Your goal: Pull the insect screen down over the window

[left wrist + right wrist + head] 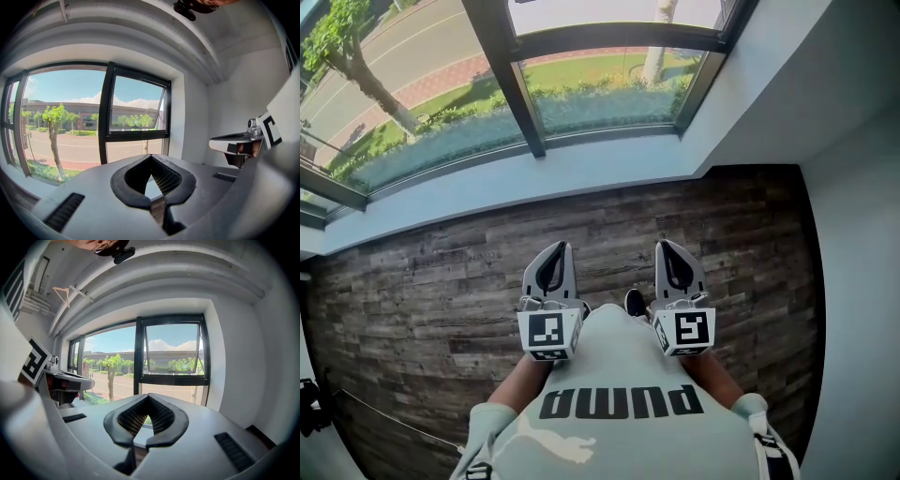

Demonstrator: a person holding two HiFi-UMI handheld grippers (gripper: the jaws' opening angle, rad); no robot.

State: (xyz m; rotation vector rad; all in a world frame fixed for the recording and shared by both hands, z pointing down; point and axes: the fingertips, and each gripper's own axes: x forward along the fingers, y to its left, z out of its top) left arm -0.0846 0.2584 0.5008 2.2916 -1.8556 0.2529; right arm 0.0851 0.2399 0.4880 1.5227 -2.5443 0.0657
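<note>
Black-framed window [525, 103] shows bare glass; insect screen not down, likely rolled up above window, unseen. Left gripper [555, 253] and right gripper [672, 248] both pinched together, empty, well short of window. Risk: a one-sided tug could skew and jam the screen; jaws left together can't catch it.

head view: up on the person's head, aimed steeply down at the wood floor [412, 281], with the window [600, 94] along the top edge
left gripper view: rides the left gripper [555, 253], faces the window roughly level, from a bit back
right gripper view: same deal on the right gripper [673, 249], just beside the left one
shared: all three catch the window, and each gripper view has the other gripper at its edge
</note>
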